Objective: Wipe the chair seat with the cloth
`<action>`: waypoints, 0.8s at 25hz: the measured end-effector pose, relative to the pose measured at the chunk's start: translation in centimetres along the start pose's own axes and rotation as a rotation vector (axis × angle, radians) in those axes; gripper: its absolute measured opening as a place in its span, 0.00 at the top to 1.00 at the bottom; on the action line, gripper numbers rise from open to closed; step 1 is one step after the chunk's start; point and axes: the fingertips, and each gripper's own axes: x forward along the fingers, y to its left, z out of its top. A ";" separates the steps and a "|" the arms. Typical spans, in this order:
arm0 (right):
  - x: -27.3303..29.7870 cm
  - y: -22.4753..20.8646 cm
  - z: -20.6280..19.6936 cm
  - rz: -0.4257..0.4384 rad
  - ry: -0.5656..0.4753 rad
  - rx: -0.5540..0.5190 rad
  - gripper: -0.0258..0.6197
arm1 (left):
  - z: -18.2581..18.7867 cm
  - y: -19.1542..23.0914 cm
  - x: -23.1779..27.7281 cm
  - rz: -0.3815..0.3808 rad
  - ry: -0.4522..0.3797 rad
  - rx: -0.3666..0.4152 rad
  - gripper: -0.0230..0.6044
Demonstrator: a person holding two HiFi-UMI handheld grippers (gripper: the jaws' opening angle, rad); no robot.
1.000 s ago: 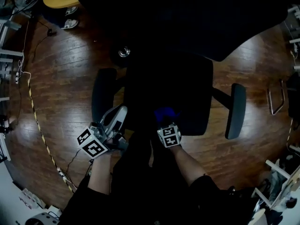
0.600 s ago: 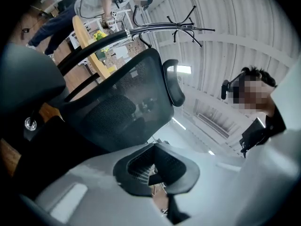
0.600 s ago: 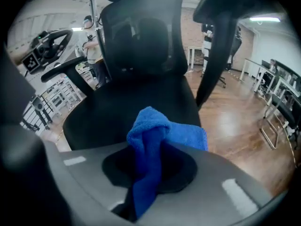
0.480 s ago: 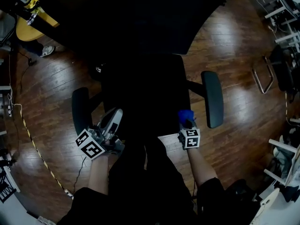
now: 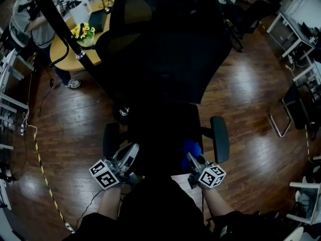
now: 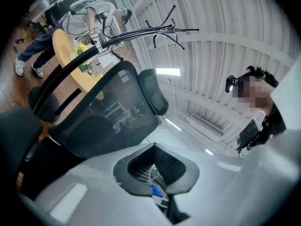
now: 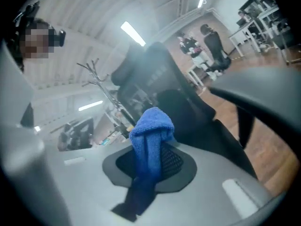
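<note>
1. Right tool (image 7: 151, 160) pinches the blue cloth (image 7: 151, 128), which folds over its tip.
2. Cloth is at the chair seat (image 5: 163, 129) front-right corner; contact unclear.
3. Left tool (image 6: 155, 169) is pressed together, empty, at the seat's front-left.

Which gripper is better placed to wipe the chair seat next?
Right: the right gripper clamps the blue cloth at the front right edge of the chair seat; the left gripper is shut on nothing.

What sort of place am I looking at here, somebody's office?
Probably an open office or lab workspace: a black mesh office chair stands on a wooden floor, with a round table bearing yellow flowers and white desks along the edge.
</note>
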 end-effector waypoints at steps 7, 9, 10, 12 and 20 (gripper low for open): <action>-3.4 16.1 14.5 0.320 -0.315 -0.121 0.86 | 5.2 -8.5 -0.4 -0.148 -0.103 0.108 0.98; -4.8 17.9 15.9 0.353 -0.350 -0.144 0.86 | 5.7 -9.6 -0.4 -0.177 -0.121 0.121 0.98; -5.3 18.4 16.2 0.361 -0.363 -0.155 0.86 | 5.9 -9.9 -0.6 -0.186 -0.135 0.121 0.98; -6.1 19.0 16.4 0.369 -0.380 -0.163 0.86 | 5.9 -10.4 -1.0 -0.196 -0.153 0.124 0.98; -8.6 17.7 15.6 0.387 -0.373 -0.142 0.86 | 3.3 -11.6 -1.2 -0.154 -0.156 0.139 0.98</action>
